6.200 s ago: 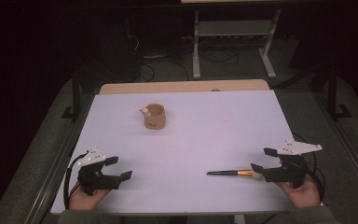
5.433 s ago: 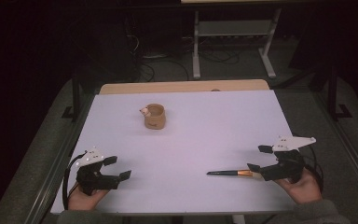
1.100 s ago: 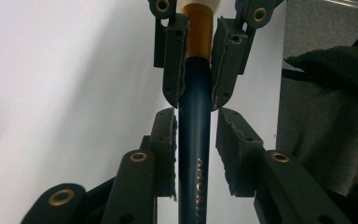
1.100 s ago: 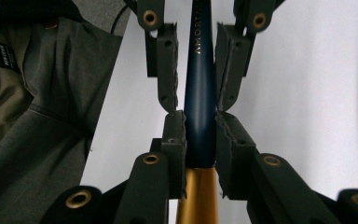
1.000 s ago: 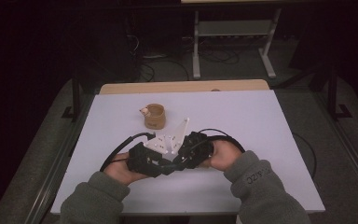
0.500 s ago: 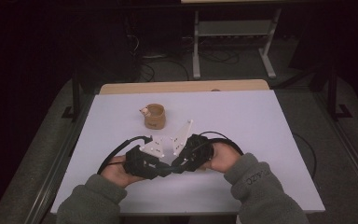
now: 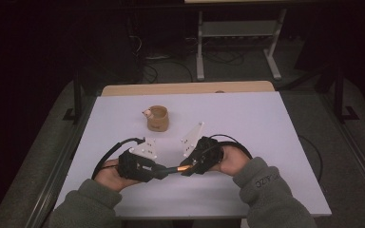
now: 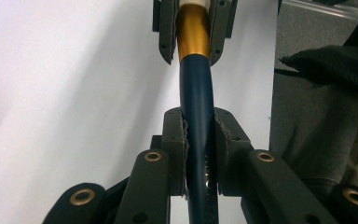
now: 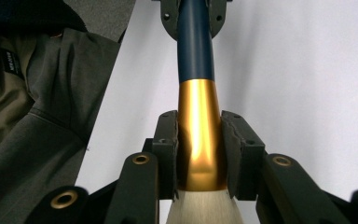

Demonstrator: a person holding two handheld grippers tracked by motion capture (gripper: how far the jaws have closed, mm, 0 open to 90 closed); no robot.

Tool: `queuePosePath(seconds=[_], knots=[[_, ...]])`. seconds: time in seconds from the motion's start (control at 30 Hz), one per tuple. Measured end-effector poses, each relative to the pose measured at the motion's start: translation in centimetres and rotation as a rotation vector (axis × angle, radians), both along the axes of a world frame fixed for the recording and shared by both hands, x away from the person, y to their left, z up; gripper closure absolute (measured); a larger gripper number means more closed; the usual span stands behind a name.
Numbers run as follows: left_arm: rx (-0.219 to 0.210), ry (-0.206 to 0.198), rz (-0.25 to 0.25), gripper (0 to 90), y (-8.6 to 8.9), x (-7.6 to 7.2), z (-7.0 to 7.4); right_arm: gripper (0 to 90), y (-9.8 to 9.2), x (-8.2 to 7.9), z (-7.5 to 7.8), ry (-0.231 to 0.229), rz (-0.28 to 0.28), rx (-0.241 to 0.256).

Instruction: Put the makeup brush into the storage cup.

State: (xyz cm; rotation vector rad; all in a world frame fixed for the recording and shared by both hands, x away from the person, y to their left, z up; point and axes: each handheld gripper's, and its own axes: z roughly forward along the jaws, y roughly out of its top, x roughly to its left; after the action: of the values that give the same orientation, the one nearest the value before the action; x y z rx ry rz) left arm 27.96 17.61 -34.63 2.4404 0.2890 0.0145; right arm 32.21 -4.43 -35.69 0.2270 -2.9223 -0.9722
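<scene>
A brush with a dark blue handle [image 8: 196,98], a gold ferrule [image 9: 198,130] and pale bristles [image 9: 203,207] is held level between both hands above the white table [image 7: 266,133]. My left gripper [image 8: 199,126] is shut on the blue handle. My right gripper [image 9: 199,135] is shut on the gold ferrule, just ahead of the bristles. In the high view the left gripper [image 7: 160,171] and right gripper [image 7: 186,167] face each other near the table's front middle, with the brush [image 7: 175,169] bridging them.
A small tan cup [image 7: 157,118] stands upright behind the hands, left of centre. A wooden strip [image 7: 185,88] runs along the table's far edge. Black cables [image 7: 114,149] loop from both grippers. Sleeved forearms [image 7: 271,194] cover the front edge.
Earlier the grippers sat apart at the front corners, the right one by the brush lying on the table. Now both have come together at the middle, each clamped on the lifted brush.
</scene>
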Motion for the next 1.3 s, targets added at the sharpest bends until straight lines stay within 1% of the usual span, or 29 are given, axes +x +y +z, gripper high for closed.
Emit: queuePosePath(seconds=[0.03,0.07,0.1,0.13,0.17,0.2,0.3,0.33,0.37,0.4,0.43,0.5,0.6,0.63,0.7,0.73,0.8,0.83,0.87,0.93,0.97,1.0,1.03,1.07,1.1,1.17,1.2,1.27,1.3], knots=[[0.000,0.000,0.000,76.6,0.0,0.0,0.0,67.9,0.1,0.0,0.0,-0.008,0.008,-0.001],[0.003,0.023,-0.004,76.3,0.1,0.1,-0.1,68.0,0.2,-0.1,0.2,0.001,0.008,-0.015],[0.004,0.028,0.000,75.4,0.0,0.1,-0.2,68.1,0.3,-0.1,0.2,-0.009,0.017,-0.011],[0.004,0.028,0.000,73.5,0.0,0.1,-0.2,68.1,0.3,-0.2,0.4,-0.005,0.010,-0.029],[0.003,0.027,-0.002,70.0,-0.1,0.1,-0.2,68.1,0.4,-0.3,0.6,-0.017,0.004,-0.041],[0.009,0.038,0.001,69.4,-0.4,0.0,-0.2,68.2,0.5,-0.3,0.8,-0.020,0.005,-0.049],[0.017,0.033,0.002,68.5,-0.7,-0.1,-0.3,68.2,0.7,-0.3,1.1,-0.026,0.019,-0.058],[0.013,0.037,0.008,67.8,-0.9,-0.1,-0.3,68.2,0.9,-0.6,1.4,-0.039,0.024,-0.083],[0.013,0.037,0.008,67.2,-0.9,-0.1,-0.3,68.2,0.9,-0.6,1.4,-0.039,0.024,-0.083],[0.009,0.041,0.001,69.4,-1.2,-0.1,-0.4,68.2,1.1,-0.7,1.6,-0.046,0.035,-0.098],[0.017,0.034,-0.002,69.5,-1.4,-0.1,-0.4,68.2,1.2,-0.8,1.6,-0.053,0.036,-0.100],[0.020,0.037,-0.002,68.4,-1.6,-0.1,-0.5,68.2,1.3,-0.9,1.7,-0.058,0.037,-0.100],[0.012,0.041,-0.008,67.2,-2.1,0.0,-0.4,68.2,1.7,-1.1,1.9,-0.067,0.051,-0.124],[0.014,0.038,-0.011,67.8,-2.2,0.0,-0.4,68.2,1.8,-1.2,1.8,-0.074,0.056,-0.127],[0.021,0.034,-0.011,73.2,-2.2,0.0,-0.4,68.2,1.8,-1.2,1.8,-0.070,0.053,-0.127],[0.025,0.037,-0.009,73.2,-2.2,0.0,-0.4,68.1,1.7,-1.2,1.9,-0.065,0.054,-0.120],[0.016,0.021,0.001,74.4,-2.0,-0.1,-0.4,67.9,1.6,-1.3,2.1,-0.064,0.036,-0.100],[0.016,0.021,0.001,74.6,-2.0,-0.1,-0.4,67.9,1.6,-1.3,2.1,-0.064,0.036,-0.100],[0.001,0.021,0.010,74.6,-1.9,-0.1,-0.5,67.8,1.6,-1.2,2.1,-0.072,0.035,-0.096],[-0.021,0.017,0.021,74.8,-1.7,-0.2,-0.5,67.1,1.3,-1.2,2.1,-0.061,0.010,-0.065],[-0.028,0.015,0.026,74.8,-1.6,-0.2,-0.5,66.8,1.2,-1.1,2.0,-0.065,0.010,-0.056],[-0.026,0.016,0.027,74.9,-1.6,-0.2,-0.5,66.1,1.1,-1.1,2.0,-0.053,-0.002,-0.053],[-0.021,0.007,0.036,74.9,-1.5,-0.3,-0.5,64.7,1.0,-1.0,2.0,-0.046,-0.007,-0.041],[-0.018,0.004,0.046,74.9,-1.5,-0.3,-0.5,59.7,0.9,-0.9,2.0,-0.045,-0.018,-0.015],[-0.016,0.000,0.048,74.9,-1.4,-0.3,-0.5,55.4,0.7,-0.8,2.0,-0.041,-0.049,-0.003],[-0.020,-0.006,0.050,74.9,-1.2,-0.2,-0.6,53.0,0.2,-0.5,2.1,-0.022,-0.076,0.021],[-0.031,-0.007,0.061,74.9,-0.7,-0.1,-0.6,50.5,-0.1,-0.4,2.1,-0.027,-0.093,0.040],[-0.036,-0.010,0.071,74.9,-0.3,0.0,-0.5,48.0,-0.7,-0.3,2.1,-0.025,-0.127,0.052],[-0.036,-0.010,0.071,74.9,-0.3,0.0,-0.5,48.0,-0.7,-0.3,2.1,-0.025,-0.127,0.052]])
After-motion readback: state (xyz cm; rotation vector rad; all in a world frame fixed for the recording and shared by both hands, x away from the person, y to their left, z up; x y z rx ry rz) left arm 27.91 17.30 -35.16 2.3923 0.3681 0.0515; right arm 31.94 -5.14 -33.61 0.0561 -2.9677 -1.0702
